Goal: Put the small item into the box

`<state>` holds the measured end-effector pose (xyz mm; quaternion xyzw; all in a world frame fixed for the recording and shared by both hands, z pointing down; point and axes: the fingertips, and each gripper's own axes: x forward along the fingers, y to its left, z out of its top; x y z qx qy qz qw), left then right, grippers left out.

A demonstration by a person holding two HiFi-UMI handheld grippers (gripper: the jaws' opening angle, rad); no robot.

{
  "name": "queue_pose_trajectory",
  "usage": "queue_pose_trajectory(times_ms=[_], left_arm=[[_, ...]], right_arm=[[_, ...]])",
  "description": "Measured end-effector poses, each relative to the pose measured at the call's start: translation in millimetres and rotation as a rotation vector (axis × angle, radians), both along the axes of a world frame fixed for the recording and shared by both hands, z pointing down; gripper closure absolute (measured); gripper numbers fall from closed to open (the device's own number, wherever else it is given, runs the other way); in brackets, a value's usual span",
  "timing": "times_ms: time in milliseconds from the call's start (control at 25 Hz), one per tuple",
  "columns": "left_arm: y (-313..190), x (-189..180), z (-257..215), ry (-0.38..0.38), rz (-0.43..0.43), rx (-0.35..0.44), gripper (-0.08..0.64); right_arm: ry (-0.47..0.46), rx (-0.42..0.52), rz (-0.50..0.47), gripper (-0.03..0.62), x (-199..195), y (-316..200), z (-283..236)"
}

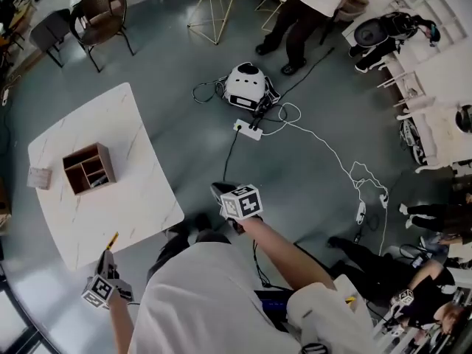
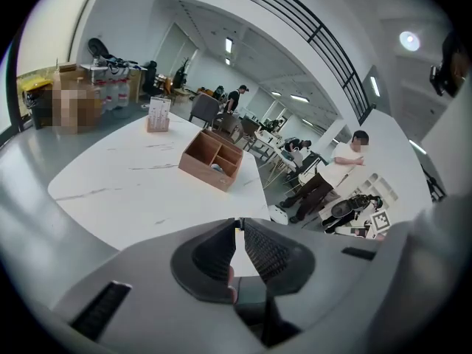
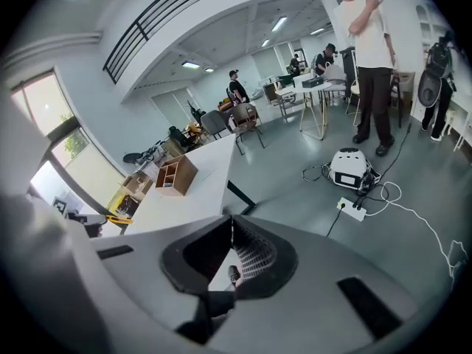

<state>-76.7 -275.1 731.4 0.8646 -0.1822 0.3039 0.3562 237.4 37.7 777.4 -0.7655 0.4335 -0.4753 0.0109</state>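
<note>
A small item (image 2: pixel 213 167) lying in one compartment of the wooden box (image 2: pixel 212 158) is too small to identify, the print on the card stand (image 2: pixel 158 114) beyond it is unreadable, and the top edge of the head view cuts off the standing person (image 1: pixel 306 9) above the chest.

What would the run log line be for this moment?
left gripper: shut on yellow item, at table edge | right gripper: shut, empty, over floor | box: on table, yellow item not yet inside
</note>
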Motion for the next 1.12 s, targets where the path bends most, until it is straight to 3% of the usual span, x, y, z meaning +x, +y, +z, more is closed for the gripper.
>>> queue_pose_trajectory(times_ms=[400,1120], left_arm=[[44,3,-9,-0.016,0.033,-0.007,0.514],[85,14,-2,-0.009,0.069,-0.002,0.514]], right_arm=[[0.010,-0.025,0.070,0.565,19,65,4],[-0.024,-0.054,0.098,0.565,5,127,21]])
